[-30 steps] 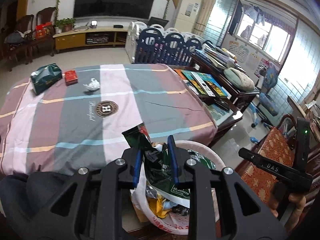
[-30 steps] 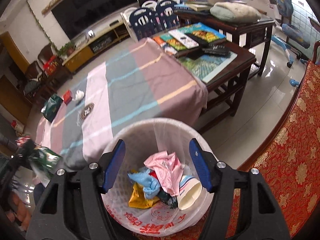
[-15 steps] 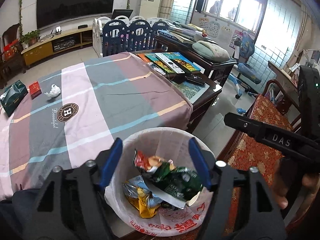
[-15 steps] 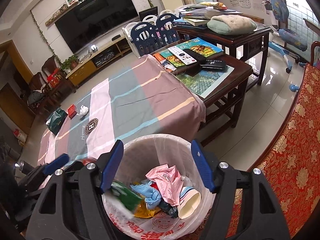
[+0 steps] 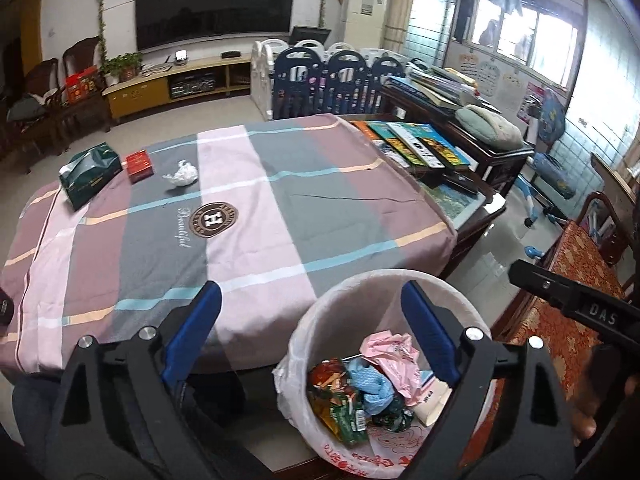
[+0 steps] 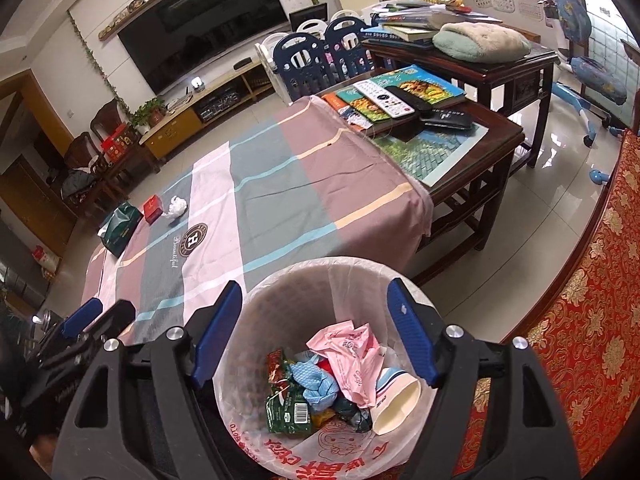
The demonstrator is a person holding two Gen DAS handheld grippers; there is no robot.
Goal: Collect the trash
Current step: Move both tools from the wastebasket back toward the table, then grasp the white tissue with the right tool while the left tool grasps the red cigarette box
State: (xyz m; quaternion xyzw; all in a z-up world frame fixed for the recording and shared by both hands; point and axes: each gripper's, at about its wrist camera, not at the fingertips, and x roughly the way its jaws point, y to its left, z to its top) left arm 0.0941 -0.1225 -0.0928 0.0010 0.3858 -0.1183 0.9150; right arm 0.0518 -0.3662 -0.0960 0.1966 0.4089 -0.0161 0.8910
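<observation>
bin (image 6: pixel 280 280) mouth unblocked, tablecloth (image 5: pixel 280 216) mostly bare

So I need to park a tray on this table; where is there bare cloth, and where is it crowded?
Bare: the striped tablecloth from the crumpled tissue to the near edge. Crowded: the far left corner with the tissue pack and red box, and the right end under books.

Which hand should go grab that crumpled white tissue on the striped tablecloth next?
Probably the left. The left tool is open, empty and faces the tablecloth, nearer the crumpled white tissue. The right tool is open too, but sits over the white-lined trash bin.
</observation>
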